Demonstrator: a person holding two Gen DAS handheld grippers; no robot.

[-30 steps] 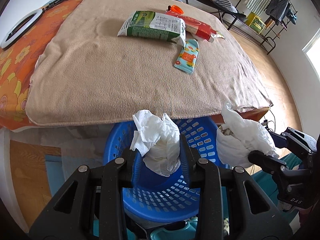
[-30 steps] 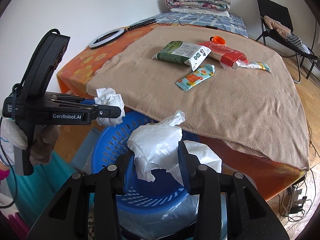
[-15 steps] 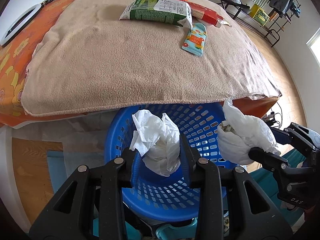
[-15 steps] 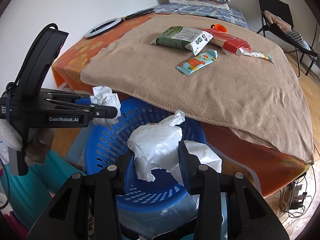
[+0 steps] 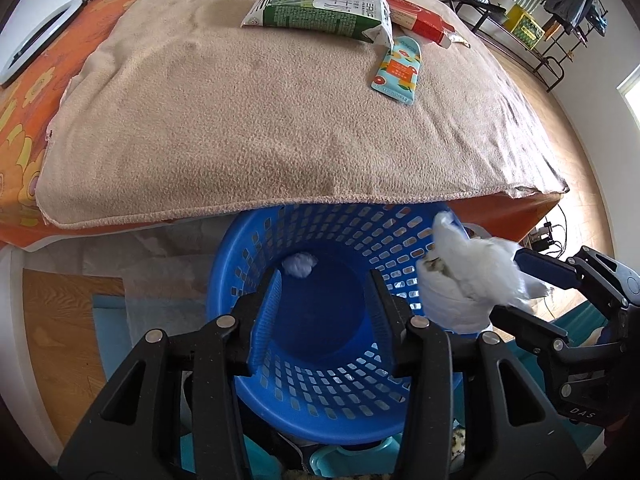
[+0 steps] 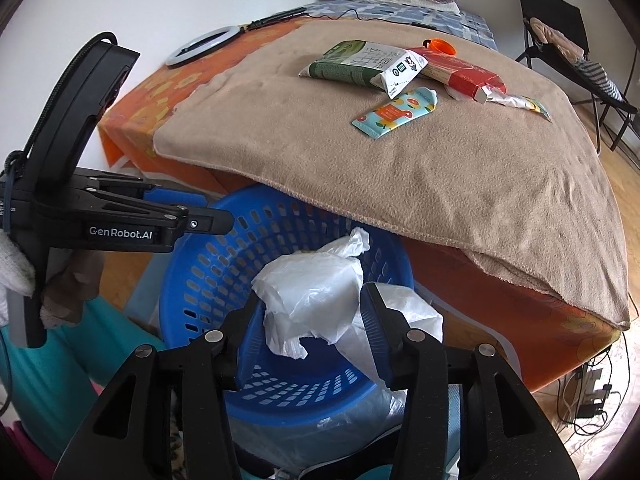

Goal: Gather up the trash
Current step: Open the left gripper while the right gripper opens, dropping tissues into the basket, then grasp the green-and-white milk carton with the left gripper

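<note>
Left wrist view first: looks down past the left gripper (image 5: 324, 280), jaws spread wide and gripping nothing, poised over the mouth of the round blue perforated plastic basket (image 5: 240, 248). Inside, on the basket floor, only one small crumpled white paper wad (image 5: 299, 265); otherwise bare blue plastic as far as can be seen.

Further right, over the basket's right rim, the right gripper (image 5: 532, 292), clamped on a crumpled white plastic bag (image 5: 468, 280). Same grip confirmed from the right wrist view, with the bag pinched between both blue pads (image 6: 252, 336) and hanging above the basket interior.

Step in hand, by judgement: dropping collected trash into the basket, left side apparently done, right side pending. Next move calls for spreading the right jaws while the bag hangs inside the rim, since light plastic may cling to a pad or drift outside.

More to collect up on the beige fleece blanket (image 5: 240, 120), left to right: a green-and-white carton pack (image 5: 320, 12), a flattened red box (image 5: 416, 20), and nearer the edge an orange-and-teal sachet (image 5: 398, 70). All well apart from the basket, so a reach over the bed edge likely follows.
</note>
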